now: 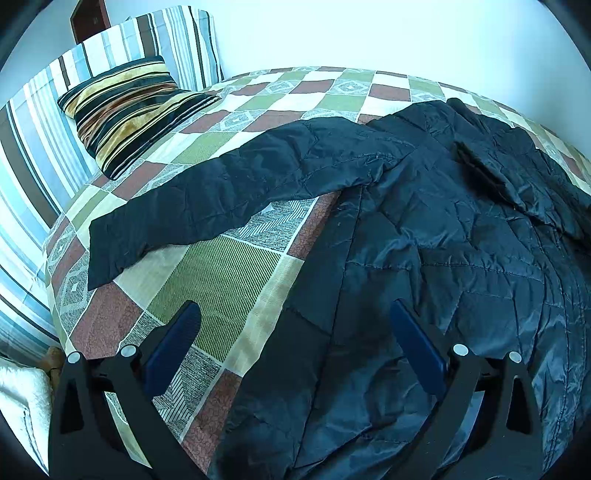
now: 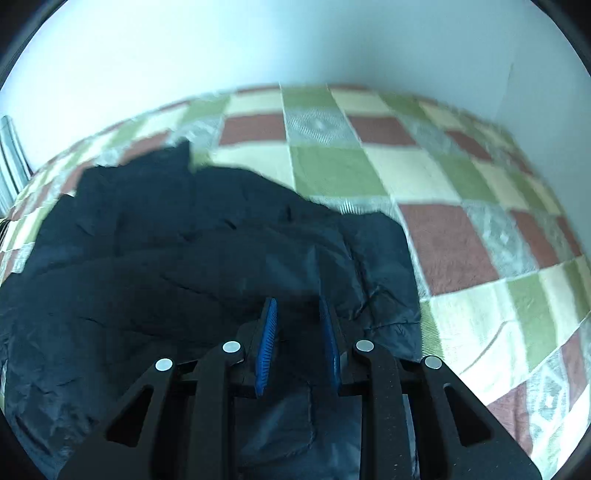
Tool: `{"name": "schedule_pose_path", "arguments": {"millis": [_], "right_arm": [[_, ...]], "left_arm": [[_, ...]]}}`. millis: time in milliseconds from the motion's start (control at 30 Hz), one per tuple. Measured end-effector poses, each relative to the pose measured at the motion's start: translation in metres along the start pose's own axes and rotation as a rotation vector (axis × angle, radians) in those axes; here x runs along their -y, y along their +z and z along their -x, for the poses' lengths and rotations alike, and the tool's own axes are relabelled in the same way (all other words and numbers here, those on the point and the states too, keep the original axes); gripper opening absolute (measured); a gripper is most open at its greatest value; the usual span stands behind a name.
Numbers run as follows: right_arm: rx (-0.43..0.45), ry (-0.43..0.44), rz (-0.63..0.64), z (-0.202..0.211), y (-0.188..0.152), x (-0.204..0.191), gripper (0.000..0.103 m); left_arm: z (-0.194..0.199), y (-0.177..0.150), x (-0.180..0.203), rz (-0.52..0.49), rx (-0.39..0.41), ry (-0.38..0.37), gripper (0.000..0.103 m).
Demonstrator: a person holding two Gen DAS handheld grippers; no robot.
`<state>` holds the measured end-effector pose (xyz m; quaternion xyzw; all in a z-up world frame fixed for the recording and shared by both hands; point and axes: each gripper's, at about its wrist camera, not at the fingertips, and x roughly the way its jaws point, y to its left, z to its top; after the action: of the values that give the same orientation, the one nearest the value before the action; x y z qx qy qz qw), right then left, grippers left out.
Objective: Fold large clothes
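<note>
Black quilted jacket (image 1: 443,258) is spread across the checkered bedspread (image 1: 221,273), nowhere near folded yet. One sleeve (image 1: 229,195) runs out flat toward the striped pillow (image 1: 129,110), probably laid out like that so it can be flipped in over the body. On the other side the fabric is bunched up and rumpled, and that's where the right gripper (image 2: 297,314) is working. Its fingers are close together with a narrow gap, sitting right over a crease of the jacket, but the view is blurry and I honestly can't tell if they're pinching cloth or just about to. The left gripper (image 1: 295,314) is spread wide with nothing in it, hanging over the jacket's near edge where it meets the bedspread, so my guess is it's lining up for the hem or side seam. White wall (image 1: 369,33) runs behind the bed.
</note>
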<state>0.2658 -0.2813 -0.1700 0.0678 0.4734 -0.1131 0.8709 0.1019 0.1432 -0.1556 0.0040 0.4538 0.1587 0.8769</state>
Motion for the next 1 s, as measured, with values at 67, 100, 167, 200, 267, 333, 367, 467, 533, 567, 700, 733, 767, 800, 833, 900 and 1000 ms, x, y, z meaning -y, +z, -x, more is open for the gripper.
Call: {"name": "schedule_pose_path", "arguments": {"millis": [67,100,167,200,267,333,367,467,533,567,700,733,767,800,833,900,1000], "right_arm": [[-0.043,-0.008,0.015,-0.019,-0.005,-0.002,0.025],[-0.048,-0.016,0.012,-0.023,-0.007,-0.002,0.025],[-0.039,-0.027,0.016,-0.025,-0.009,-0.004,0.025],[-0.035,-0.028,0.013,-0.025,-0.011,-0.005,0.025],[-0.032,-0.017,-0.001,-0.025,-0.01,-0.001,0.025],[-0.021,-0.007,-0.005,-0.022,-0.008,0.002,0.025],[-0.005,-0.005,-0.004,-0.013,-0.009,0.002,0.025],[0.03,0.03,-0.03,0.006,-0.008,0.006,0.028],[0.058,0.048,-0.038,0.02,-0.013,0.004,0.034],[0.073,0.048,-0.029,0.028,-0.018,0.002,0.038],[0.062,0.047,-0.006,0.029,-0.035,-0.004,0.04],[0.05,0.042,-0.001,0.025,-0.038,-0.004,0.04],[0.038,0.03,0.008,0.018,-0.042,-0.005,0.04],[0.029,0.023,0.014,0.012,-0.045,-0.006,0.04],[0.027,0.019,0.018,0.009,-0.047,-0.006,0.04],[0.028,0.005,0.028,0.001,-0.05,-0.009,0.04],[0.041,-0.008,0.037,-0.003,-0.053,-0.011,0.04]], "left_arm": [[0.0,0.001,0.002,-0.004,-0.002,0.003,0.101],[-0.001,0.001,0.003,-0.006,-0.003,0.004,0.101],[-0.002,0.002,0.004,-0.011,-0.004,0.007,0.101],[-0.002,0.002,0.004,-0.012,-0.004,0.009,0.101],[-0.002,0.002,0.004,-0.011,-0.004,0.008,0.101],[-0.002,0.002,0.004,-0.013,-0.003,0.009,0.101],[-0.002,0.002,0.004,-0.013,-0.003,0.009,0.101],[-0.002,0.003,0.002,-0.008,0.0,0.011,0.101],[-0.001,0.002,0.0,-0.003,0.0,0.009,0.101],[-0.002,0.002,0.0,-0.003,0.0,0.009,0.101],[-0.001,0.003,0.0,-0.004,-0.001,0.007,0.101],[-0.001,0.003,0.0,-0.006,-0.001,0.007,0.101],[-0.001,0.002,0.0,-0.007,0.0,0.008,0.101],[-0.001,0.002,0.001,-0.009,0.0,0.008,0.101],[-0.001,0.002,0.001,-0.009,0.001,0.009,0.101],[-0.001,0.002,0.002,-0.007,-0.001,0.01,0.101],[0.0,0.002,0.002,-0.007,0.0,0.011,0.101]]}}
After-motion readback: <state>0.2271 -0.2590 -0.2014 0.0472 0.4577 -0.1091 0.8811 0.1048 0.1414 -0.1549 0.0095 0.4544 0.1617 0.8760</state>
